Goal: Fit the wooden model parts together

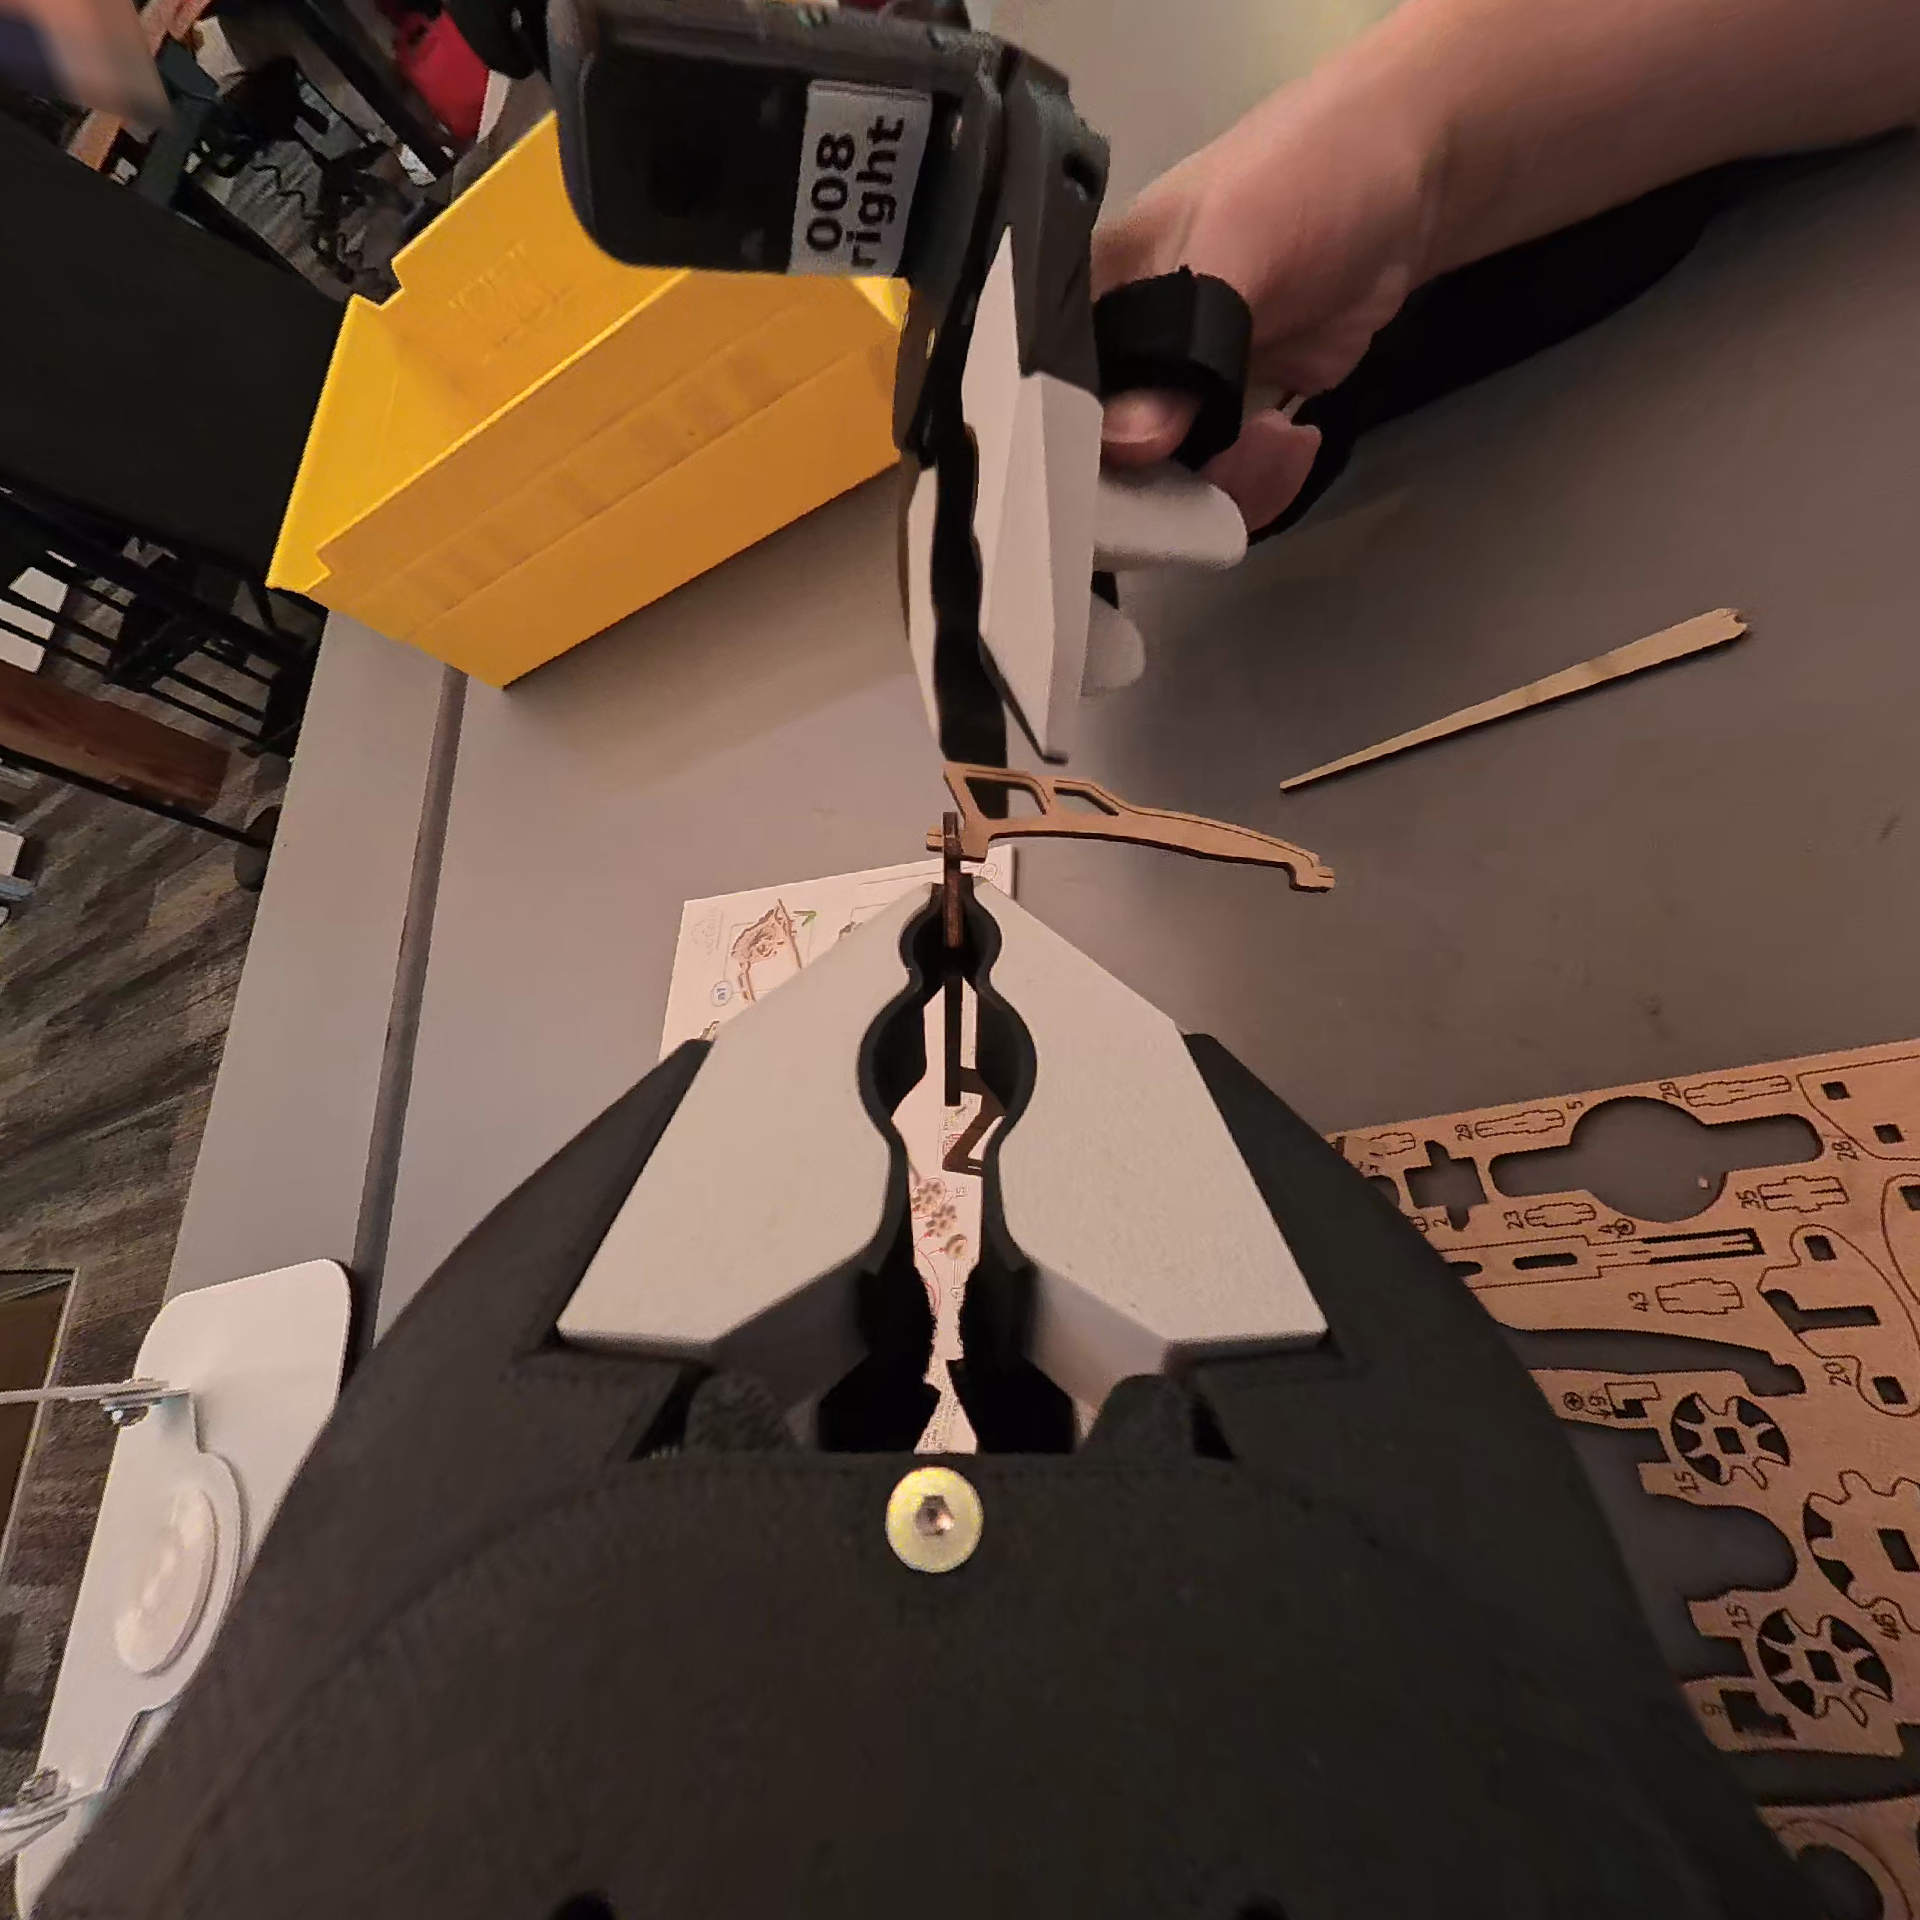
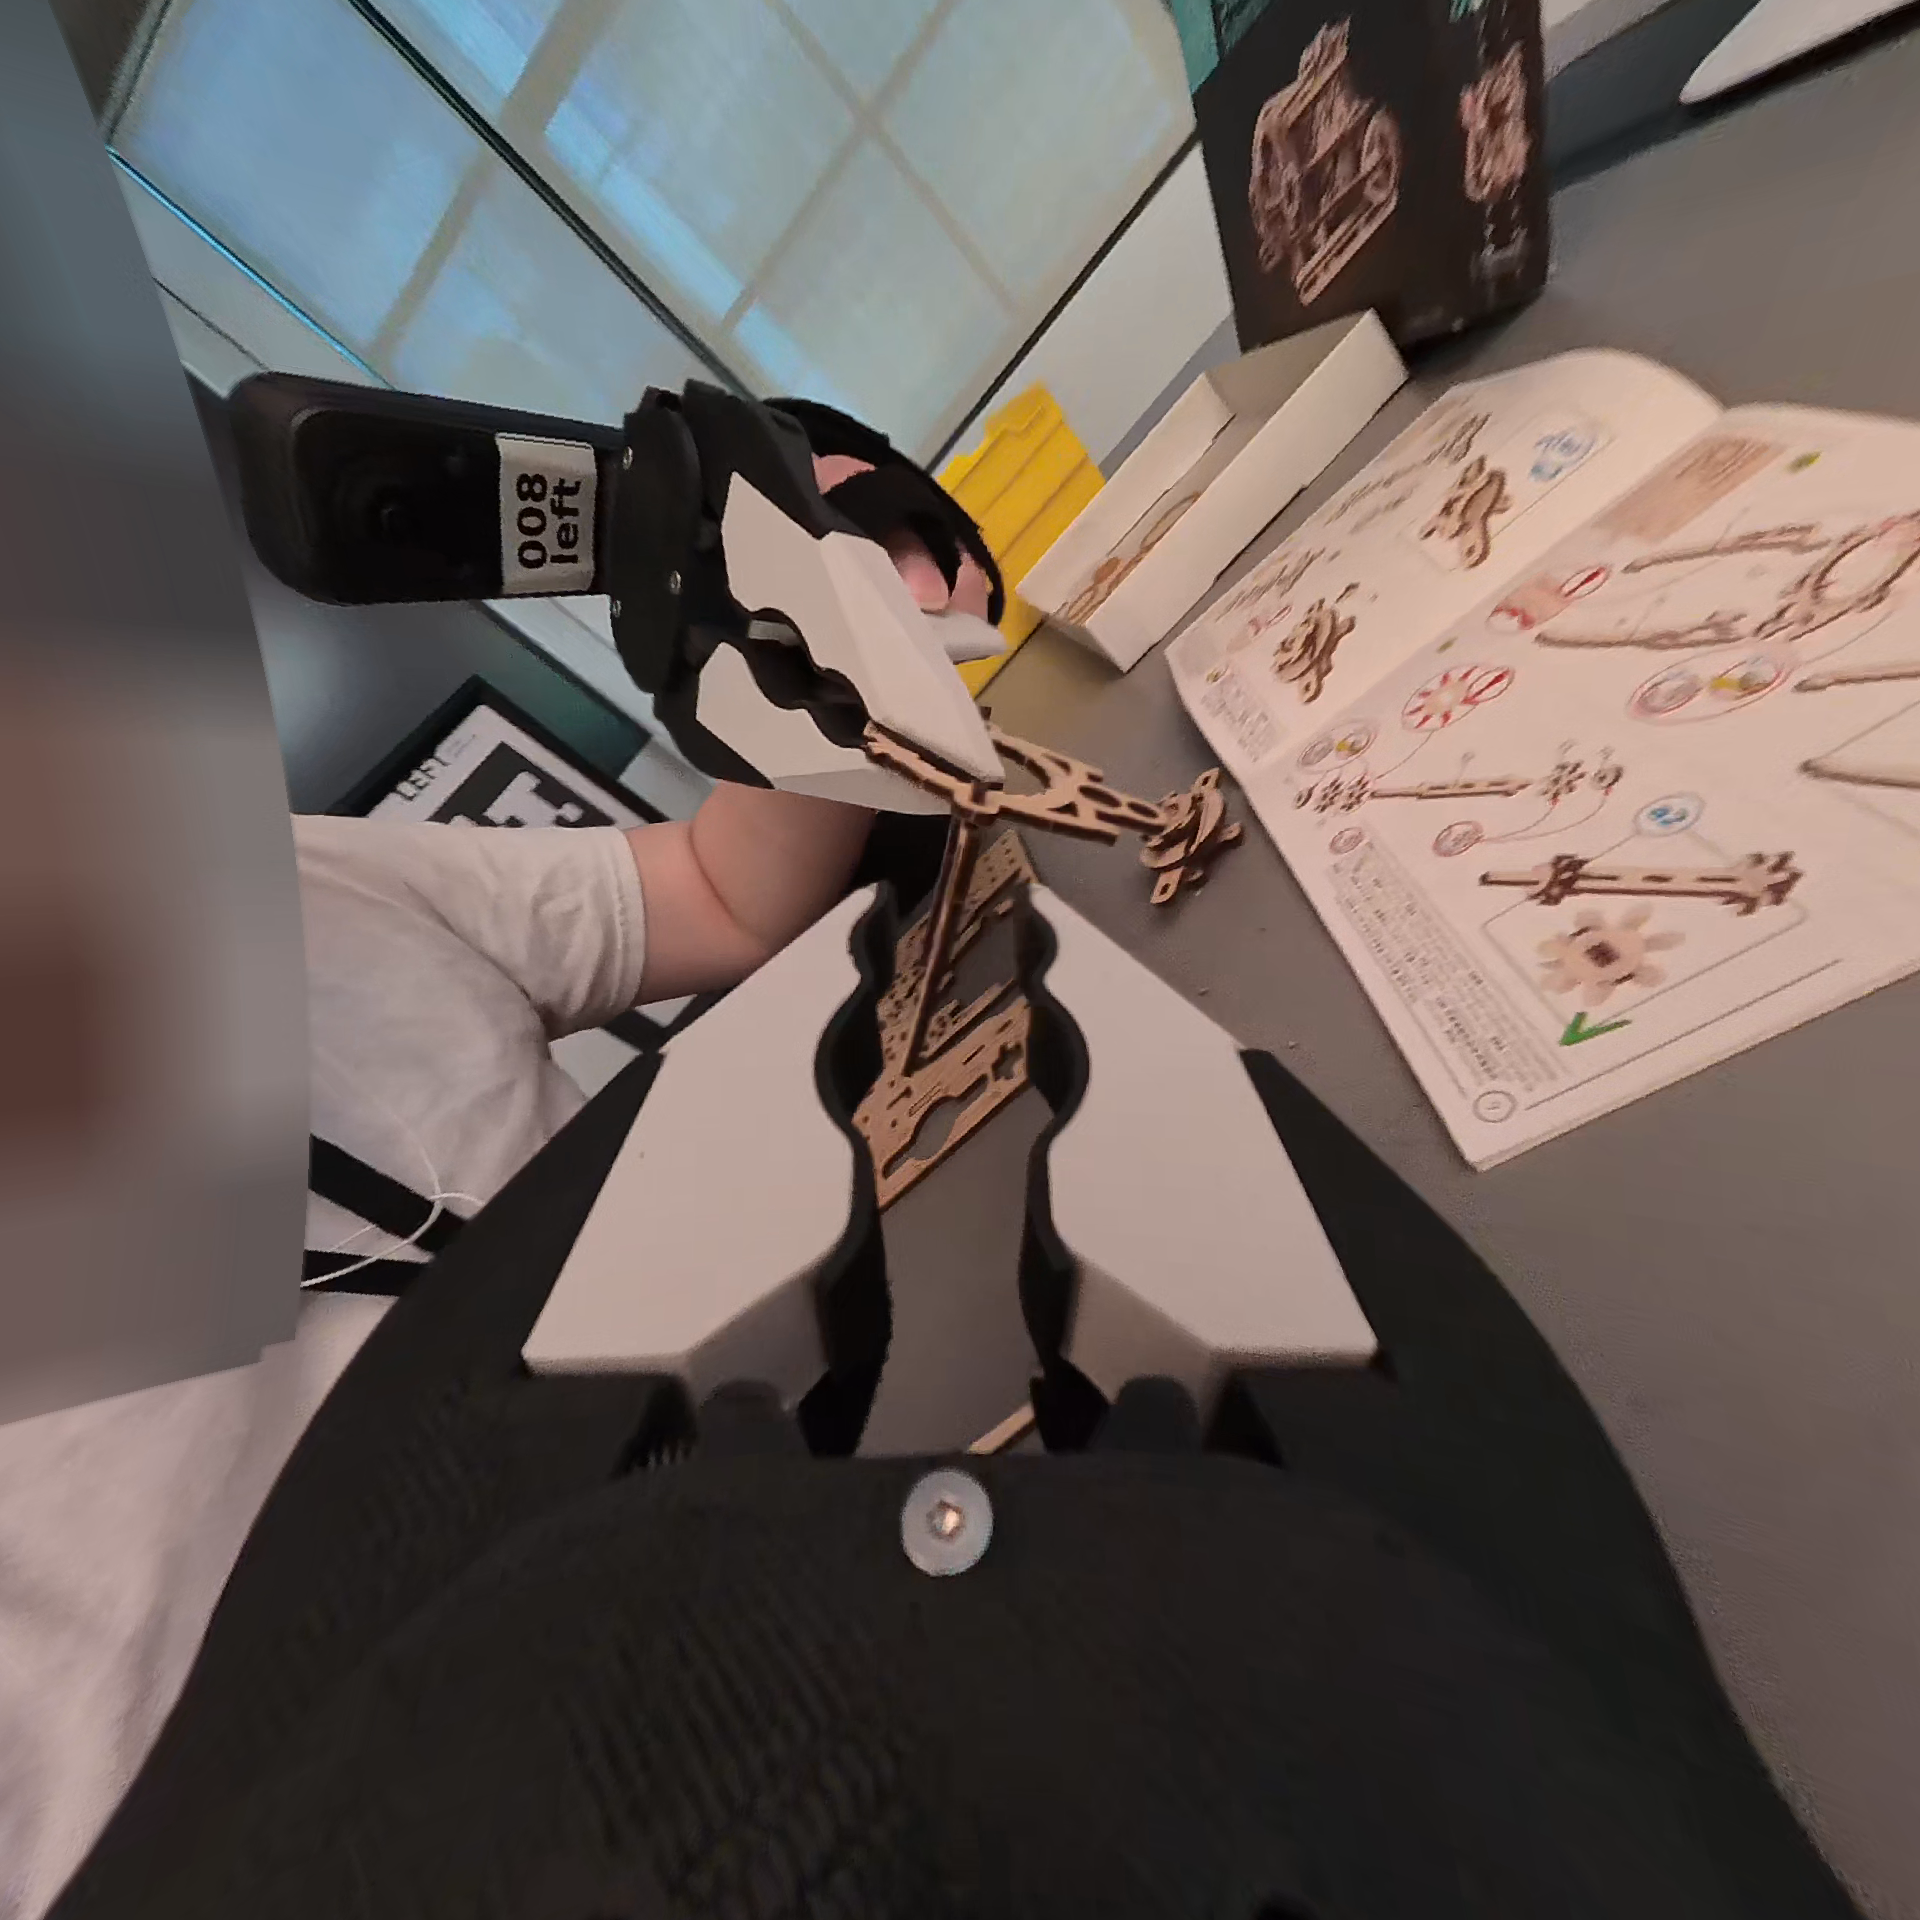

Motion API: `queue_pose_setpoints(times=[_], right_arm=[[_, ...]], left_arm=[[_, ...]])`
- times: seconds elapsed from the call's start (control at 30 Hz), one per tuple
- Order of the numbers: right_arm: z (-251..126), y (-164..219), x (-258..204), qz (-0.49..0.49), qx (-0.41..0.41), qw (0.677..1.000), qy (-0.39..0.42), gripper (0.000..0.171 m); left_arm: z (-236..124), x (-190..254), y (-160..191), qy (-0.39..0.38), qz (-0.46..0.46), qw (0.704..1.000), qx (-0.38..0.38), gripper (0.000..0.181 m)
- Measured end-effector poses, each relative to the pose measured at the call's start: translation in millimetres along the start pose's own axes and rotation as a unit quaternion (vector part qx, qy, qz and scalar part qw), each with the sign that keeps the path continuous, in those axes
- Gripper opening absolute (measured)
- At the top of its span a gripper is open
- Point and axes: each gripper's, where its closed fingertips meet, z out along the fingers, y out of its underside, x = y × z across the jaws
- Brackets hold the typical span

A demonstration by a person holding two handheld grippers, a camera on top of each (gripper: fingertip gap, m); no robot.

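My left gripper (image 1: pixel 951 899) is shut on a thin perforated wooden arm (image 2: pixel 1081 800) with a small gear at its far end, held above the grey table (image 1: pixel 1455 987). In the left wrist view the arm shows edge-on (image 1: pixel 951 914). A flat truss-shaped wooden part (image 1: pixel 1132 831) crosses the arm just past my left fingertips and sticks out to the right. My right gripper (image 2: pixel 961 914) is open, with that part edge-on (image 2: pixel 940 956) between its fingers, touching neither. The right gripper comes down from above in the left wrist view (image 1: pixel 1003 753).
A yellow bin (image 1: pixel 582 416) stands at the table's far left. A loose wooden stick (image 1: pixel 1507 707) and a laser-cut plywood sheet (image 1: pixel 1662 1299) lie to the right. An open instruction booklet (image 2: pixel 1558 727), a white tray (image 2: pixel 1216 499) and a dark box (image 2: pixel 1371 166) are beyond. My left and right fingertips are right by each other.
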Motion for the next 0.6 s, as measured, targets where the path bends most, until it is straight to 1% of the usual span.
queue_pose_setpoints(times=[0.07,0.13,0.27,0.5,0.53,0.6], right_arm=[[0.9,3.1,-3.7,0.013,-0.008,1.0,-0.021,0.003],[0.4,4.3,-1.4,0.024,-0.01,0.999,-0.019,0.001],[0.0,8.3,-4.4,0.059,-0.017,0.997,-0.045,0.0],[1.4,11.4,-6.2,0.064,-0.024,0.996,-0.055,0.002],[0.6,8.2,-6.9,0.059,-0.016,0.997,-0.055,0.004],[-3.4,1.2,-5.8,0.044,0.001,0.998,-0.046,0.016]], left_arm=[[0.9,2.7,-0.9,0.004,0.004,1.0,0.0,0.0],[1.5,4.6,-1.5,0.006,0.01,1.0,0.0,0.0],[0.5,11.0,-1.7,0.02,0.025,0.999,-0.001,0.0],[-0.1,15.4,-0.4,0.033,0.027,0.999,-0.005,0.0],[0.1,14.8,-0.4,0.033,0.025,0.999,-0.005,0.0],[0.2,12.4,-0.3,0.028,0.018,0.999,-0.003,0.0]])
